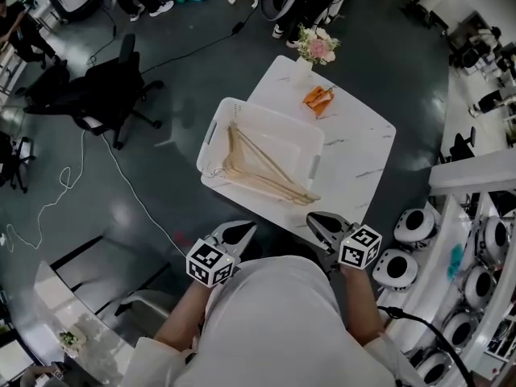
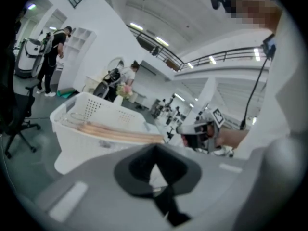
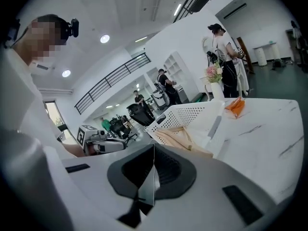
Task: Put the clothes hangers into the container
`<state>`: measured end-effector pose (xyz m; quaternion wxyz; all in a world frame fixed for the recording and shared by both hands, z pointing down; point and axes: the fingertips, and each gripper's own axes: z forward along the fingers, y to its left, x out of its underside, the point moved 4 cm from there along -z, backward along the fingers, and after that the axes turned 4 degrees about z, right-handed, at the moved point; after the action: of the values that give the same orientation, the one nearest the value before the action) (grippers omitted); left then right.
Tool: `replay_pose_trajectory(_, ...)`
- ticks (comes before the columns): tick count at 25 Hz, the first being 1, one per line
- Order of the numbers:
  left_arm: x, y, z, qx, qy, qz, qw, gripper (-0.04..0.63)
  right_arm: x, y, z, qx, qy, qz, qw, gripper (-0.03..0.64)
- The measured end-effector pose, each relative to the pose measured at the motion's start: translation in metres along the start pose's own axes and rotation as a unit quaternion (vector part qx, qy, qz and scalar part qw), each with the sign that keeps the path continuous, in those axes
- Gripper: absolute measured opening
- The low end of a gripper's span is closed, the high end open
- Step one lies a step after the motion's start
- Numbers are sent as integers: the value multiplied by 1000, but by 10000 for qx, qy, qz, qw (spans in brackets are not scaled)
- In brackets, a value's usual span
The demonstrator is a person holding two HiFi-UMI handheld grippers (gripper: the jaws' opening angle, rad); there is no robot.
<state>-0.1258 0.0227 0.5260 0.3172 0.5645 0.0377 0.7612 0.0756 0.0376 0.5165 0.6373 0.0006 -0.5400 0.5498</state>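
Open-plan robotics laboratory hall. Office chairs are standing on a grey floor where a loose cable is trailing, and rows of white rounded machine units are lining the right side. In the gripper views, people are standing at distant benches under ceiling lights, and a railed mezzanine is running overhead.

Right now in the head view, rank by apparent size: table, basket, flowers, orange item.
1. table
2. basket
3. flowers and orange item: these look about alike, so I won't rank them.
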Motion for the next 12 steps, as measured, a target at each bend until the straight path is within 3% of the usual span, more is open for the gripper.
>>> replay_pose_trajectory(4, -3, -18, 12, -95, -57, 95, 9999, 2, 0, -7, -28, 93, -104, -80, 9999, 5)
replay_pose_trajectory(12, -3, -78, 32, -471, -468, -134, 9977, 3, 16, -17, -82, -89, -81, -221, 9997, 5)
